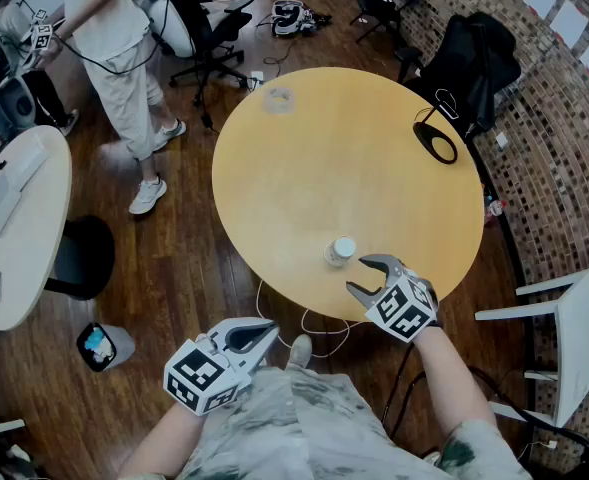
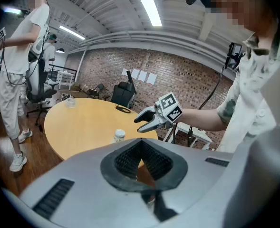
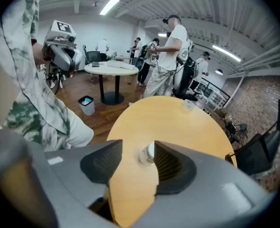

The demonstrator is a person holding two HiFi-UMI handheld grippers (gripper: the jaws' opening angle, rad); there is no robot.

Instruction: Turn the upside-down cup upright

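A small pale cup (image 1: 340, 252) stands upside down near the front edge of the round yellow table (image 1: 354, 168). My right gripper (image 1: 356, 274) is open just to the right of it, jaws pointing at the cup without touching it. In the right gripper view the cup (image 3: 146, 154) sits just beyond the jaw tips, partly hidden by the right jaw. My left gripper (image 1: 272, 328) hangs over the floor in front of the table with its jaw tips together and nothing held. The left gripper view shows the cup (image 2: 119, 136) and the right gripper (image 2: 147, 120) beside it.
A clear cup (image 1: 278, 99) stands at the table's far edge and a black loop (image 1: 435, 140) lies at its right. A black chair (image 1: 469, 63) and a white chair (image 1: 574, 338) flank the table. A person (image 1: 124, 38) stands at the far left beside a white table (image 1: 19, 228).
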